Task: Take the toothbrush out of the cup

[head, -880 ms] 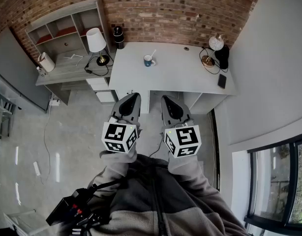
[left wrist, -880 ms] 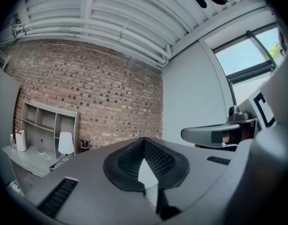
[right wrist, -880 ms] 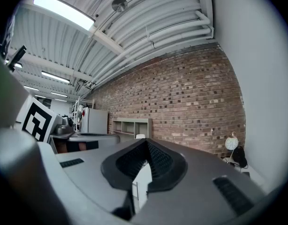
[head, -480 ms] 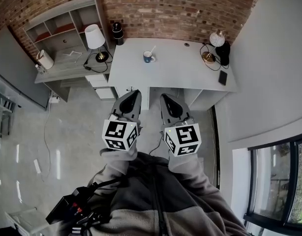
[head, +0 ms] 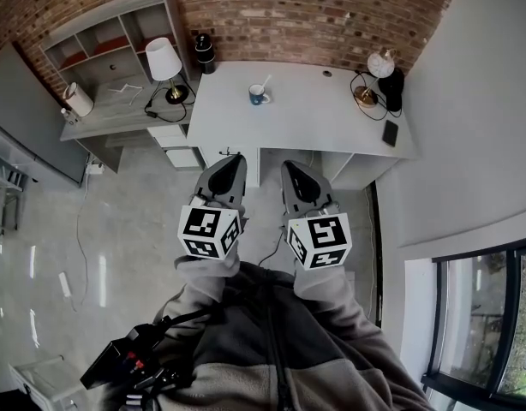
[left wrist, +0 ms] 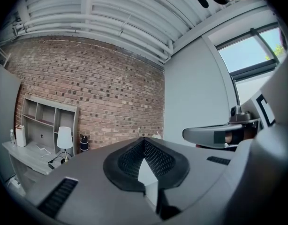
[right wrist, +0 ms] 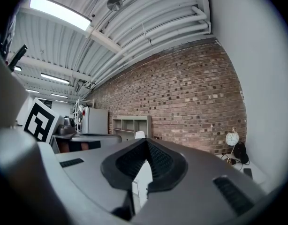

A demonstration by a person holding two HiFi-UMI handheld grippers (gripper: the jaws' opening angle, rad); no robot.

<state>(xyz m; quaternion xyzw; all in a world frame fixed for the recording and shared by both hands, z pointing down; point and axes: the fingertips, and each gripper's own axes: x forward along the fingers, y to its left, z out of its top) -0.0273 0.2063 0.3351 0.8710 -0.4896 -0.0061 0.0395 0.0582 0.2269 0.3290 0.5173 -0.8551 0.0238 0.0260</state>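
A blue cup [head: 258, 98] stands on the white desk [head: 314, 122] near the brick wall, with a white toothbrush [head: 265, 85] leaning out of it to the right. My left gripper [head: 236, 158] and right gripper [head: 288, 166] are held side by side close to the person's body, well short of the desk and over the floor. Both point toward the desk. In the left gripper view the left gripper [left wrist: 144, 139] is shut, its jaws meeting at a point with nothing between them. The right gripper [right wrist: 146, 141] shows the same in the right gripper view. The cup is not visible in either gripper view.
On the desk are a globe lamp [head: 379, 63] with cables at the right, a dark phone [head: 390, 133] and a black cylinder [head: 204, 53] at the back left. A lower shelf unit [head: 117, 114] on the left holds a white table lamp [head: 164, 62] and a paper roll [head: 78, 100].
The desk and cup have shifted slightly upward in the head view. Both grippers stay shut and side by side in nearly the same place.
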